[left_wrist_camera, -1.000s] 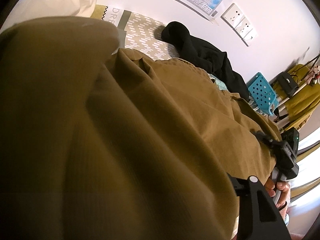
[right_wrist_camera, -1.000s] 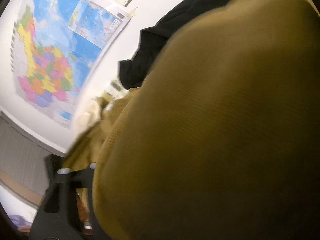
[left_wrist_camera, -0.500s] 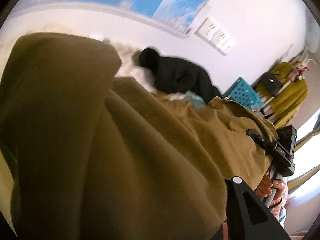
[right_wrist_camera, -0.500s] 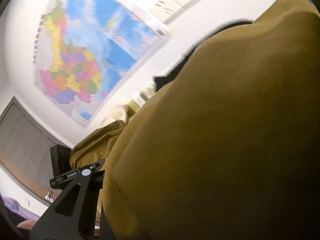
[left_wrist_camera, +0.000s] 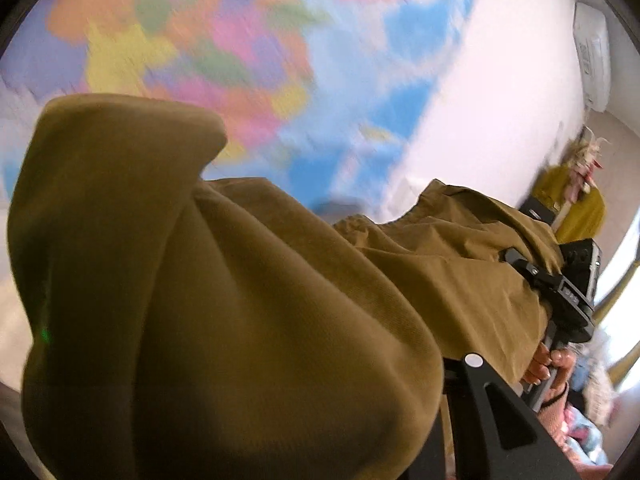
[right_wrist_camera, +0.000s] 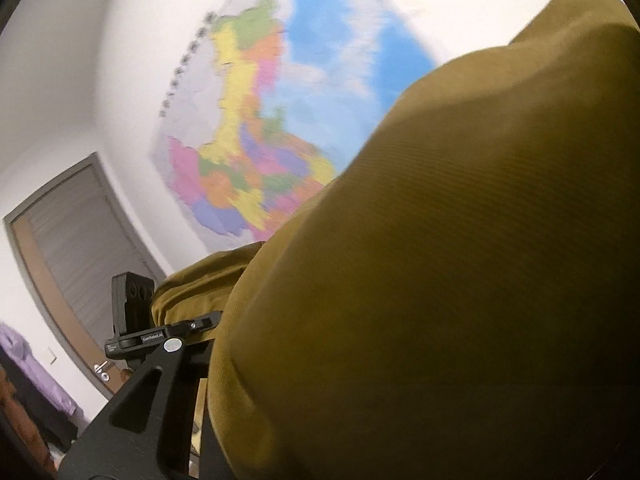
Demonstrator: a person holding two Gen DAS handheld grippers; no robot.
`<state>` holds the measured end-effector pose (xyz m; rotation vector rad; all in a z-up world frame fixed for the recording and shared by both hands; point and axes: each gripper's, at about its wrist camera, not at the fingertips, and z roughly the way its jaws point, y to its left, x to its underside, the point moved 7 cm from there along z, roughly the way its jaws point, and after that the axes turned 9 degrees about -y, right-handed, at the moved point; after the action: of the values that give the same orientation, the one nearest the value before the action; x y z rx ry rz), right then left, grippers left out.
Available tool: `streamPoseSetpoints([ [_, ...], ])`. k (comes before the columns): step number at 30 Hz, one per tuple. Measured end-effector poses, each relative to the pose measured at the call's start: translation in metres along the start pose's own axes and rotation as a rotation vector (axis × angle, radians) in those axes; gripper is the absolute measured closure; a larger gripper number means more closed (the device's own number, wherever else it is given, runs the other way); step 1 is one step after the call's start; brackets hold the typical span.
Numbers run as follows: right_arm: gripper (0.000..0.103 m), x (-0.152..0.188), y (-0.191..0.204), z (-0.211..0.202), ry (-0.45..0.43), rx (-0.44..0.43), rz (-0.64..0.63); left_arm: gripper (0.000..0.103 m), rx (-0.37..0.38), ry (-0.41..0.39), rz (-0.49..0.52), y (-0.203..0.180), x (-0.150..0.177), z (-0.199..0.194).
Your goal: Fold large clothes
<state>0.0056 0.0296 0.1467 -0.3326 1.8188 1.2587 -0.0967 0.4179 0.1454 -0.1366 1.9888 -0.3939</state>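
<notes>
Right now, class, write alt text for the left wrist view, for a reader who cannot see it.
An olive-brown garment fills most of the frame, draped over the left tool and stretching to the right tool, held by a hand at the right edge. Behind it, a blurred colourful map hangs on a white wall.

A: Where does the left wrist camera look from?

B: From just behind the left tongs (left_wrist_camera: 460, 420), tilted upward at the wall. The brown cloth (left_wrist_camera: 240, 300) lies right against the lens and fills the lower left; the blurred map (left_wrist_camera: 240, 40) sits far behind it.

A: And the right one?

B: Also tilted upward, from behind the right tongs (right_wrist_camera: 168, 392), with the brown cloth (right_wrist_camera: 440, 280) very near and covering the right side. A door (right_wrist_camera: 76, 240) shows far left.

A: What do they share?

B: The cloth, the map (right_wrist_camera: 264, 140), and each other: the right tongs (left_wrist_camera: 560, 288) appear at the right of the left view, the left tongs (right_wrist_camera: 152, 328) at the lower left of the right view.
</notes>
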Motion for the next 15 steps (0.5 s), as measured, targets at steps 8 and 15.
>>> streamPoseSetpoints([
  [8, 0.074, 0.020, 0.063, 0.163, 0.022, -0.165, 0.006, 0.075, -0.269, -0.127, 0.005, 0.161, -0.069, -0.047],
  [15, 0.074, 0.123, 0.092, 0.280, 0.191, -0.201, 0.070, 0.075, -0.485, -0.140, -0.084, 0.347, -0.048, -0.068],
])
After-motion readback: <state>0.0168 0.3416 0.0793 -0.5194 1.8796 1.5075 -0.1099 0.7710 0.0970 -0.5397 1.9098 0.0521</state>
